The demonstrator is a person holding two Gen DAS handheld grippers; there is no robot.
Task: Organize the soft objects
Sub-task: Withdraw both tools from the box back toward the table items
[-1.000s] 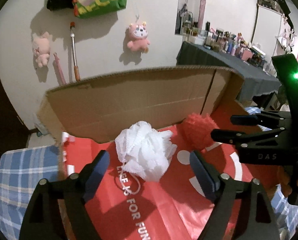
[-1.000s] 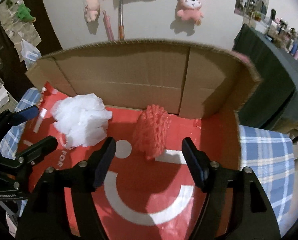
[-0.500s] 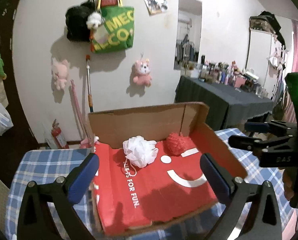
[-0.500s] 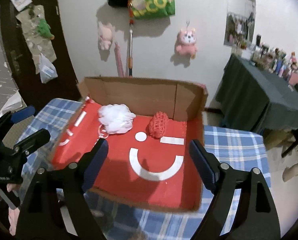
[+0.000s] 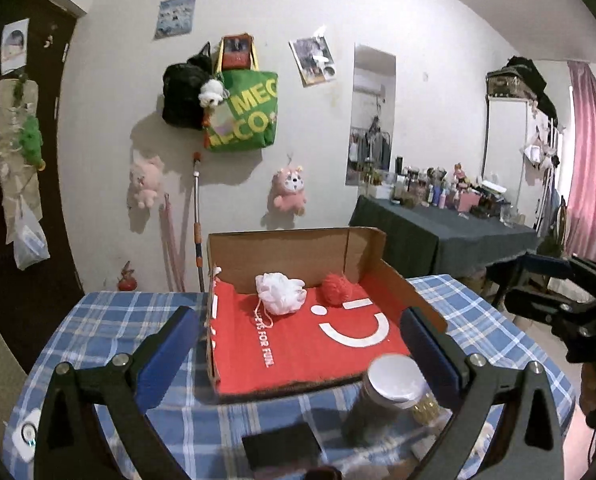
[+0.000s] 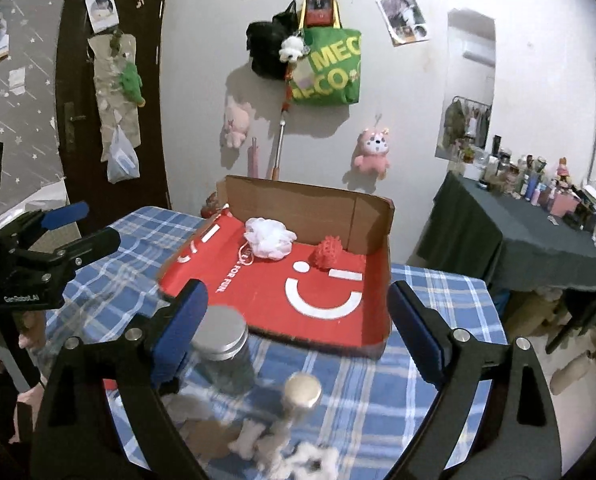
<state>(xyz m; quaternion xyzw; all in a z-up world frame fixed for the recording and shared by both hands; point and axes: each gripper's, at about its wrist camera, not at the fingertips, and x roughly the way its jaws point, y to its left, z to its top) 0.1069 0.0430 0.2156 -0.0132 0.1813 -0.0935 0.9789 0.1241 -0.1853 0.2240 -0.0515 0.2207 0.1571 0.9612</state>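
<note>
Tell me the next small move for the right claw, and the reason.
Probably lower the right claw toward the white knotted rope toy on the blue plaid cloth just beneath it. The white pouf and red pouf already sit in the red box; both claws are open and empty.

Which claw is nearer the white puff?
Left, slightly. The left claw faces the white puff almost head-on; the right claw sits back opposite the red ball.

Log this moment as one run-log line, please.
left claw: open, empty | right claw: open, empty | white pouf, red pouf: in box
</note>
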